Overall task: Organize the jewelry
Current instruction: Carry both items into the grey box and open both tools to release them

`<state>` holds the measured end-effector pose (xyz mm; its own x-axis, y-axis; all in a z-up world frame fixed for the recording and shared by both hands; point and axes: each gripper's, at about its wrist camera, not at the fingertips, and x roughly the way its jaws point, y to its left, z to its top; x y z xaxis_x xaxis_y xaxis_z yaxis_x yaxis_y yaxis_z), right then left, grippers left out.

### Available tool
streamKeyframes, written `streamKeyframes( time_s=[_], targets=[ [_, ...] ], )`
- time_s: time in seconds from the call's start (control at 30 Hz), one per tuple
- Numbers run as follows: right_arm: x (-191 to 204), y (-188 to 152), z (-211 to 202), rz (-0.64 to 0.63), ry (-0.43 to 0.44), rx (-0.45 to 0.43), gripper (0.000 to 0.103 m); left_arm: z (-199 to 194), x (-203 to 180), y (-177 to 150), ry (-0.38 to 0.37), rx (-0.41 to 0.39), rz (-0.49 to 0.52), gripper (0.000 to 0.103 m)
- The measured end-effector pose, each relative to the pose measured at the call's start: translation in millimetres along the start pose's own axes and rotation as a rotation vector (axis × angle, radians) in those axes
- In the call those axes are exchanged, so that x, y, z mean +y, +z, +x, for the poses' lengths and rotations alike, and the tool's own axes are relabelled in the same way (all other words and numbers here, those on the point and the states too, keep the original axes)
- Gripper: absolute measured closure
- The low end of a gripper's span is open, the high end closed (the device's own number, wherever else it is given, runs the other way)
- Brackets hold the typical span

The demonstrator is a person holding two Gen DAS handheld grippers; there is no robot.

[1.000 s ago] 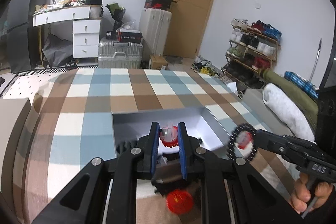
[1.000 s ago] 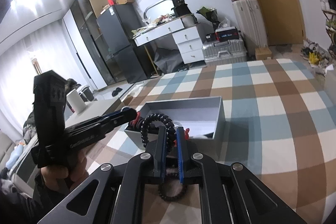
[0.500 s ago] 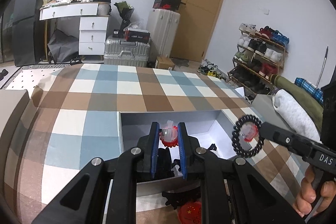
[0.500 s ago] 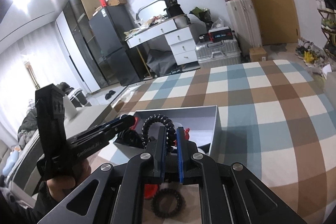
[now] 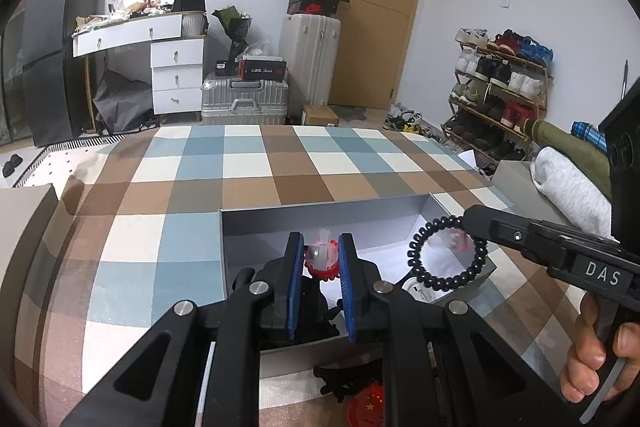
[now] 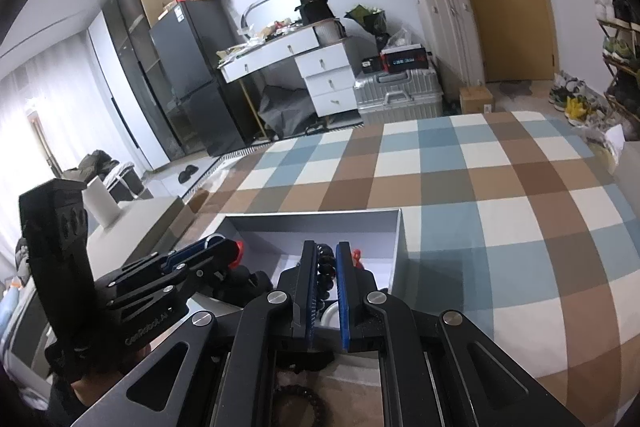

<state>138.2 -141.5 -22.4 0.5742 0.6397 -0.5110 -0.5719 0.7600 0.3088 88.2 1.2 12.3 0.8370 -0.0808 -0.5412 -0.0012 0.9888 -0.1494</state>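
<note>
Two claws hang over an open grey box [image 5: 320, 215] on the checked cloth [image 5: 248, 167] of the surface. Over the box's near part, the left claw [image 5: 320, 259] pinches a red and clear trinket [image 5: 321, 258]. By the box's right wall, the right claw [image 6: 323, 263] clamps a black bead bracelet [image 5: 446, 253], its loop hanging clear of the tips.

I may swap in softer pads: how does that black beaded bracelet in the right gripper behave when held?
The black beaded bracelet keeps a round loop while pinched at one edge by the right gripper, so it seems fairly springy, probably light. Its round beads may slip.
</note>
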Motion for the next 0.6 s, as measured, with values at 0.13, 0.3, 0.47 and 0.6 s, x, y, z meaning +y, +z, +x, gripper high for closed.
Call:
streamKeyframes(
  time_s=[0.13, 0.3, 0.47, 0.6],
  targets=[
    [4, -1, 6, -0.01, -0.003, 0.014, 0.095, 0, 0, -1, 0.004, -0.001, 0.004, 0.091],
    [9, 0, 11, -0.031, -0.011, 0.021, 0.095, -2, -1, -3, 0.008, -0.002, 0.006, 0.091],
    [9, 0, 13, -0.029, -0.016, 0.025, 0.095, -1, -1, -1, -0.002, -0.002, -0.007, 0.091],
    [9, 0, 15, -0.031, -0.021, 0.029, 0.095, -1, 0, -1, -0.001, -0.004, -0.013, 0.091]
  ],
)
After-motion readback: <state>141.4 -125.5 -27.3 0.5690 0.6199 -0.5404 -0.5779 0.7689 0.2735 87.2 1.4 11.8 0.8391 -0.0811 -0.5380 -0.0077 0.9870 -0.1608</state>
